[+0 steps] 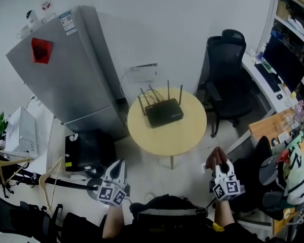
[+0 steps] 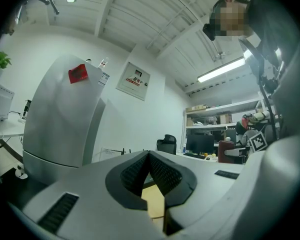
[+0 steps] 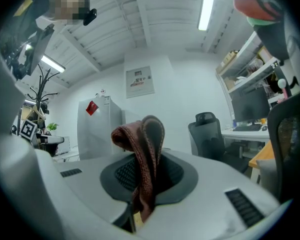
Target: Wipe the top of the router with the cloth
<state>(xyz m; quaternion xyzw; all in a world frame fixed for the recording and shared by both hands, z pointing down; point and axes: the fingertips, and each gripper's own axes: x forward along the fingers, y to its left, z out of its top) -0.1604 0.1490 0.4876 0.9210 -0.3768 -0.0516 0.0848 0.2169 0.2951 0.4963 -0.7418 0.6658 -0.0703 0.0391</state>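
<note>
Router (image 1: 163,112): one unit, black, lying flat on the single round light-wood table (image 1: 188,142), slightly behind the centre of the top. Several thin antennas stand up along its rear and side edges; their exact number cannot be read. The rest of the table top is bare.

Cloth (image 3: 141,143): one piece, reddish-brown knit. It is clamped in the right gripper (image 1: 222,172). In the right gripper view both jaws close on it, with a folded loop standing up above the pads and a tail hanging below them. In the head view the cloth shows as a dark red bunch at the tip of that gripper, just off the near right edge of the table and well apart from the router.

Left gripper (image 2: 149,157): jaws pressed together at the tips, with nothing between them. A sliver of the table top shows through the wedge-shaped gap behind the tips. In the head view this gripper sits low at the left, off the table's near left side.

Surroundings, counted:
- one grey refrigerator (image 1: 66,75) left of the table, carrying one red tag;
- one black office chair (image 1: 226,82) right of the table, near its far side;
- two wooden hangers (image 1: 12,164) at the far left.
</note>
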